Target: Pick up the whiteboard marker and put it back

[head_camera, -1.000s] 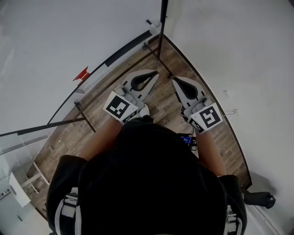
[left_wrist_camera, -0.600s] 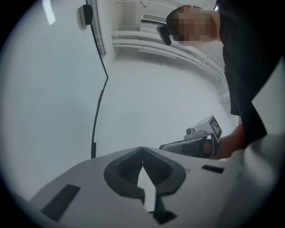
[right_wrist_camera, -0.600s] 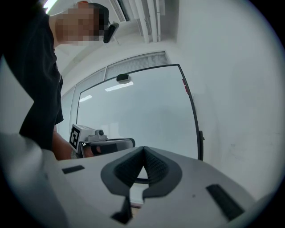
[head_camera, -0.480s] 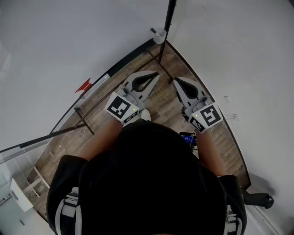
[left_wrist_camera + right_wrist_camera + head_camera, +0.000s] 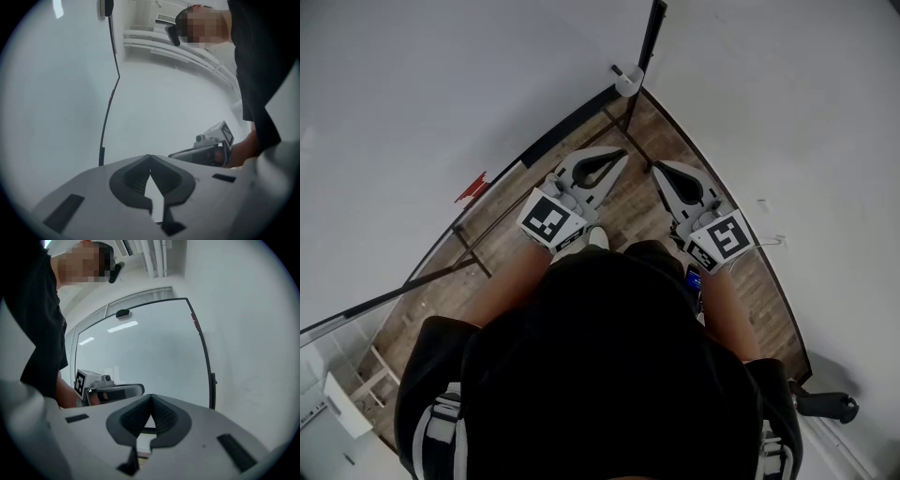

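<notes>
Jaws clenched, empty, on left gripper [image 5: 621,156] and right gripper [image 5: 658,169]; whiteboard marker [image 5: 471,187] (that red thing, probably) looks light, slick, so I aim mid-barrel.

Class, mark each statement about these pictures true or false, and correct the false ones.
1. The left gripper has its jaws together with nothing between them. True.
2. The right gripper grips a marker. False: its jaws are shut on nothing.
3. A small red thing sits at the edge of the whiteboard. True.
4. The floor is carpeted. False: it is wooden planks.
</notes>
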A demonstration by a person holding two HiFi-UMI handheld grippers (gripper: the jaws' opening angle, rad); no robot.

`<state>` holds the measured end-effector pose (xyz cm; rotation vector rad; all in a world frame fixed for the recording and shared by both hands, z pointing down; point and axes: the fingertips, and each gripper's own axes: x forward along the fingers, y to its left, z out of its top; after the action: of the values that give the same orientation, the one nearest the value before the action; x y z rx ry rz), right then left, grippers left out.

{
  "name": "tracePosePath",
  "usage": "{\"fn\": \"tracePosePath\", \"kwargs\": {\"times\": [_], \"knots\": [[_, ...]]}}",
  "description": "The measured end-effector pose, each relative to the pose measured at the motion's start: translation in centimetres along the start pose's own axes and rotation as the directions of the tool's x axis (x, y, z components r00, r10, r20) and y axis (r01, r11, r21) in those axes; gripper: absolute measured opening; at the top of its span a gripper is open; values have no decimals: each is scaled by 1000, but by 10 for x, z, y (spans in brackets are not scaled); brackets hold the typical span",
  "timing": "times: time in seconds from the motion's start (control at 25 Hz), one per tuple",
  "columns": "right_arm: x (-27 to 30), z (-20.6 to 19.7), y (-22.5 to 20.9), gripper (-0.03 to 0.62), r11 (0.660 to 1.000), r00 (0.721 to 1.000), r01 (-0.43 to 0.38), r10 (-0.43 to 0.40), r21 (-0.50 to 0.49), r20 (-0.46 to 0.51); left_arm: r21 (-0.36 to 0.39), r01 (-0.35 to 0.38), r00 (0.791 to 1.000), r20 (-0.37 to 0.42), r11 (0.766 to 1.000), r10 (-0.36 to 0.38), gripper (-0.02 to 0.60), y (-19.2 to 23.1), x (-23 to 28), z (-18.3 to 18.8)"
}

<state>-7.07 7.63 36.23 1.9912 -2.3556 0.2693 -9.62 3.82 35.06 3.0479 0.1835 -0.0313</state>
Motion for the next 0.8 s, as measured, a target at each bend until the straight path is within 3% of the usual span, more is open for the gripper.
{"fn": "tracePosePath", "kwargs": {"times": [0.32, 0.8], "knots": [[4, -4, -31, -2, 1000, 1000, 5, -5, 30, 14, 6, -35, 999, -13, 999, 35, 3, 16, 14, -7], [32, 6, -120, -3, 992, 992, -125, 125, 16, 7, 29, -167, 985, -38, 985, 168, 3, 58, 80, -9]]}}
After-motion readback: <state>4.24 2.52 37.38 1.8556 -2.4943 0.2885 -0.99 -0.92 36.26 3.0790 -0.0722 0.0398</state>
